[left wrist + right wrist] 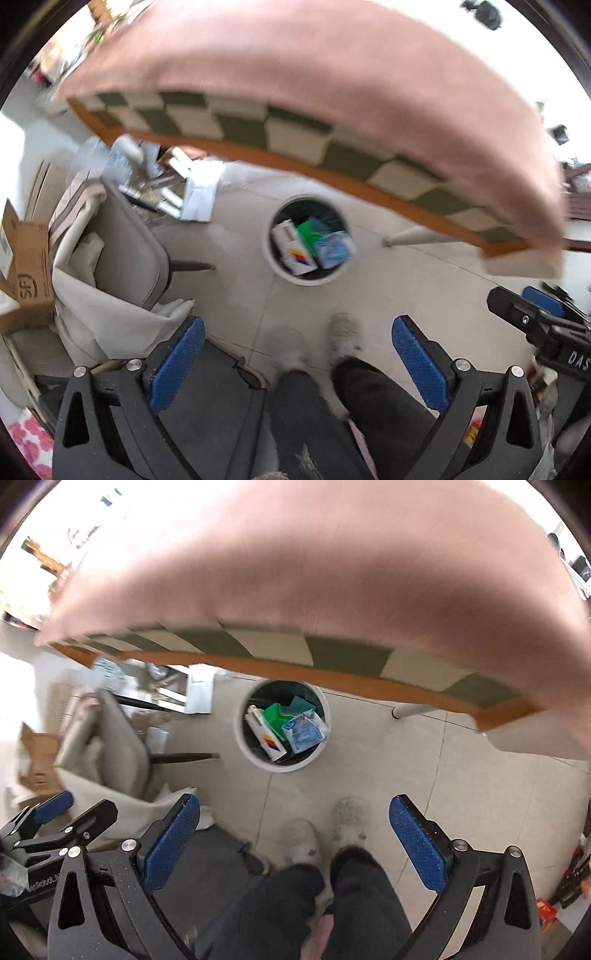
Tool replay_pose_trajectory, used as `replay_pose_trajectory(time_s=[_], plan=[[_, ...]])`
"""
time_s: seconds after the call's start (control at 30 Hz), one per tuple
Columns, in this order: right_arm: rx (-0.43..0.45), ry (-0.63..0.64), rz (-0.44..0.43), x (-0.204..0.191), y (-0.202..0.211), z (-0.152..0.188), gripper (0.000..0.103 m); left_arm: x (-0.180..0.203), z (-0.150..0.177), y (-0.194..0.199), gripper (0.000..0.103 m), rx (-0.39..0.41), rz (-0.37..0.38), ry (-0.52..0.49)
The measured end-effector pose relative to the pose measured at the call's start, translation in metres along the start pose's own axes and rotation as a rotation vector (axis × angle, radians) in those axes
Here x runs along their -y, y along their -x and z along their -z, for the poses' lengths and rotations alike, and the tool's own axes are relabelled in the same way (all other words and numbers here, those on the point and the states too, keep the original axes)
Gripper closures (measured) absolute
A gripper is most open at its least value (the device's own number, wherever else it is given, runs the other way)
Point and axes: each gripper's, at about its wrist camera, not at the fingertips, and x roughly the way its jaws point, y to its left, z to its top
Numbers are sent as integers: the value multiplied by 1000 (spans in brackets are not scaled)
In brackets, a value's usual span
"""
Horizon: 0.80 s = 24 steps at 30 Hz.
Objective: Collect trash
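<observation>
Bin [251, 747] stands open-topped on tiled floor [461, 775], mouth unblocked from above; boxes [267, 734] and blue packet [304, 731] fill inside. Table edge [332, 679] with pink cloth [332, 572] overhangs bin's far rim. Grey chair [125, 738] stands near on left, table leg [410, 712] near on right. Bare floor between bin and person's slippers [301, 840].

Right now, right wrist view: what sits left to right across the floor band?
cardboard box → grey chair → white trash bin → white table leg
</observation>
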Motion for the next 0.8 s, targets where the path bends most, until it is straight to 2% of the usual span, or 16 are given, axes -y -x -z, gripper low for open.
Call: replay_pose_trajectory(time_s=[0.17, 0.4, 0.6, 0.8], plan=[[-13, -34, -70, -8, 88, 7, 0, 15, -9, 74, 0, 23, 107, -121], [19, -81, -140, -49, 191, 33, 0, 4, -11, 155, 0, 44, 259, -226], [31, -146, -188, -84, 233, 60, 0, -10, -9, 196, 0, 39, 303, -264], [63, -180, -184, -109, 255, 78, 0, -24, -6, 218, 0, 26, 343, -280]])
